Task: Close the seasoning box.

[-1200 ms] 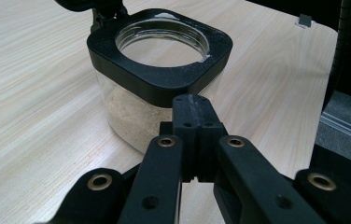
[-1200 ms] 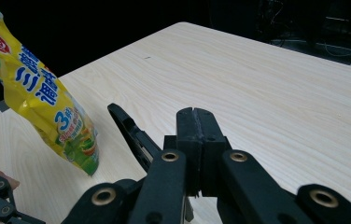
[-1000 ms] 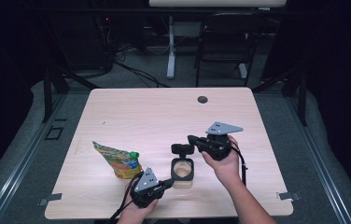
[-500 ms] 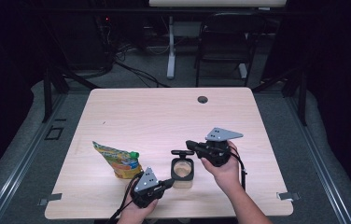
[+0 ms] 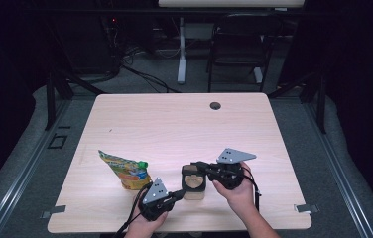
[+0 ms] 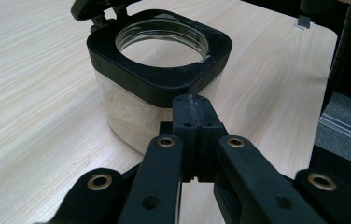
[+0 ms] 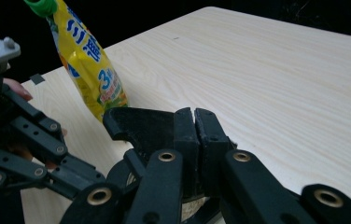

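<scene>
Since the earlier frame, the right gripper (image 5: 198, 167) has come down and leftward over the clear jar (image 5: 194, 182), its fingers closed together on nothing, resting by the jar's flipped-up black lid (image 7: 138, 127). The left gripper (image 5: 178, 193) holds its place, fingers pressed together and empty, tips against the jar's black collar (image 6: 159, 77). The jar stands near the tabletop's (image 5: 174, 124) front edge, beside a yellow pouch (image 5: 125, 168).

black linkage grippers (image 5: 183, 194) — brass-ringed pivots, grey three-cornered plates (cables trailing), bare forearms.
</scene>
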Tool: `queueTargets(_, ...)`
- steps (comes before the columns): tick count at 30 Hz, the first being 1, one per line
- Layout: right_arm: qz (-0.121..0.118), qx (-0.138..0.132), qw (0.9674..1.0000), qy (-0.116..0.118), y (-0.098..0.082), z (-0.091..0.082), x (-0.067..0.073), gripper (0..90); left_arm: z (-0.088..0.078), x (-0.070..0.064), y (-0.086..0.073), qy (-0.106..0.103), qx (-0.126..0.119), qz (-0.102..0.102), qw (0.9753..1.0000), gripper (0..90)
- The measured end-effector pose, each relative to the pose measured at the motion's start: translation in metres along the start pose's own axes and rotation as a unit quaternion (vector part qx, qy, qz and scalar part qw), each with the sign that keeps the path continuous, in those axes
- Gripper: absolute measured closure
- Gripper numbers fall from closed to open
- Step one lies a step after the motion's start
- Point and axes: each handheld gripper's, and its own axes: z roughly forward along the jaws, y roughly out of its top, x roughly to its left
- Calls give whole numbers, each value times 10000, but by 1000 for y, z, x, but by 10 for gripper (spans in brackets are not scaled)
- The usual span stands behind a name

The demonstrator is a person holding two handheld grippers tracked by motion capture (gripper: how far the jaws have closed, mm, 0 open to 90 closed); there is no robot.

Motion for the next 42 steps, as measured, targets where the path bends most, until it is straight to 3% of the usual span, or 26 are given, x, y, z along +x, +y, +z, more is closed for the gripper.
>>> queueTargets(12,72,160,9998,98,-21,6,6,876,-2,2,0,4,-33,1,10000,898)
queueTargets(29,160,118,9997,113,-26,8,8,870,-15,7,-3,189,14,8,9998,877)
queueTargets(32,143,112,9998,83,-25,4,7,863,-20,10,-3,233,106,159,9995,869)
queueTargets(42,189,-3,9998,-37,-24,-16,7,820,-37,11,-7,307,133,230,9992,817)
